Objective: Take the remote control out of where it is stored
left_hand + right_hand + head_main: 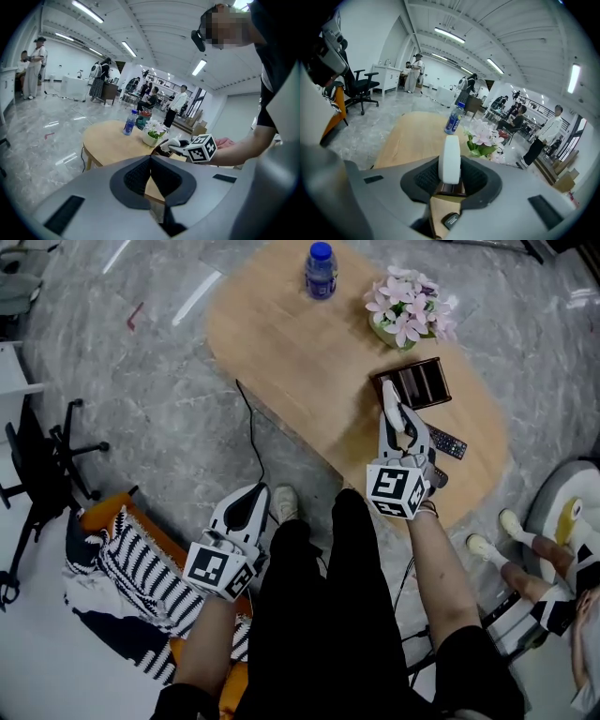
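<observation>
The right gripper point(451, 174) grips a white remote point(451, 157) upright over the brown holder point(417, 382) on the table point(281, 343), while the left gripper point(150, 174), jaws together and empty, hangs off the table's edge.

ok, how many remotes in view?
2. A white remote gripped in the right gripper by the brown holder; a black remote flat on the table beside it. The holder's dark slots could hide more.
</observation>
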